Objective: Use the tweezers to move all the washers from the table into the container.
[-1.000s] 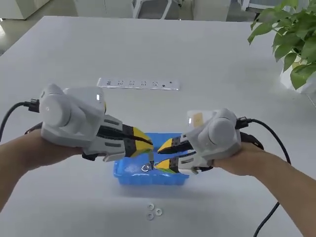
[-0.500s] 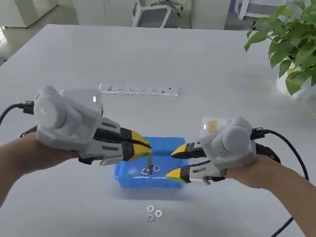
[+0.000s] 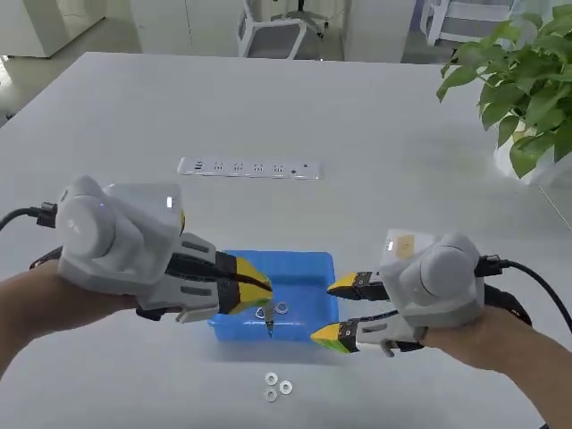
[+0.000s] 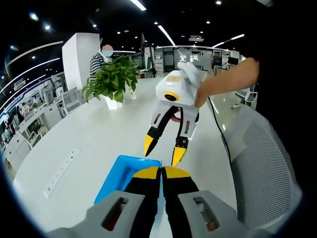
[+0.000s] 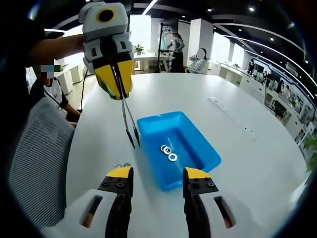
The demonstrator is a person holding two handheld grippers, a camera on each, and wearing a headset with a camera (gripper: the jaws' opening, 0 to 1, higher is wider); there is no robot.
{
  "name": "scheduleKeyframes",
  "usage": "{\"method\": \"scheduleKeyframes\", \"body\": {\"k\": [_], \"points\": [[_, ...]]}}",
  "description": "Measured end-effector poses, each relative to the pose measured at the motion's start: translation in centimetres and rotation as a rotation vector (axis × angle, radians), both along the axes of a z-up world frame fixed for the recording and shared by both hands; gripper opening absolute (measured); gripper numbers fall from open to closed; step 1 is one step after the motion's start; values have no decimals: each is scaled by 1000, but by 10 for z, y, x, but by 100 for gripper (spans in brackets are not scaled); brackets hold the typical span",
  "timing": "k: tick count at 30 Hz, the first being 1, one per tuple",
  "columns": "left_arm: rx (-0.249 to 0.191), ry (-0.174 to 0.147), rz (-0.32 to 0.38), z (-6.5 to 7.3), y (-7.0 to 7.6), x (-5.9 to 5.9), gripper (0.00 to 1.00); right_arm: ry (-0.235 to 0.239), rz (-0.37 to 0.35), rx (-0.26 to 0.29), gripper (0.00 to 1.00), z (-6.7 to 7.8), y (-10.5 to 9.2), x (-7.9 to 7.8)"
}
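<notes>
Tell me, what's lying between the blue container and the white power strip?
Nothing. In the head view the table is bare between the blue container and the power strip.

A white table [image 3: 268, 107] holds a power strip [image 3: 248, 169], with a potted plant [image 3: 527, 89] beside it.

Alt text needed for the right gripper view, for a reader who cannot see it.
The left gripper, jaws shut on thin tweezers, holds their tips down by the rim of a blue container on a white table. Three washers lie inside the container. The right gripper shows at the bottom, jaws open.
</notes>
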State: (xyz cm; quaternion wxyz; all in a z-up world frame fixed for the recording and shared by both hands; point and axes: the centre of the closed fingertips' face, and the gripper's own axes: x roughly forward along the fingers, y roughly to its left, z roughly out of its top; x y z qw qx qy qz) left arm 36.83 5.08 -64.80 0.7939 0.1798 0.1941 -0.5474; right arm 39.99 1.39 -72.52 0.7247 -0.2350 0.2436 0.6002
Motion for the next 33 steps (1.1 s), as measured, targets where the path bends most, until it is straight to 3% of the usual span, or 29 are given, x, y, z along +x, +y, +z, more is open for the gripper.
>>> {"method": "scheduleKeyframes", "body": {"k": [13,33], "points": [[4,13,-23,-12,-6,-15,5,-3,-58,13,51,-1,-7,-10],[5,29,-56,-28,-13,-33,5,-1,-80,29,66,-8,-3,-20]]}}
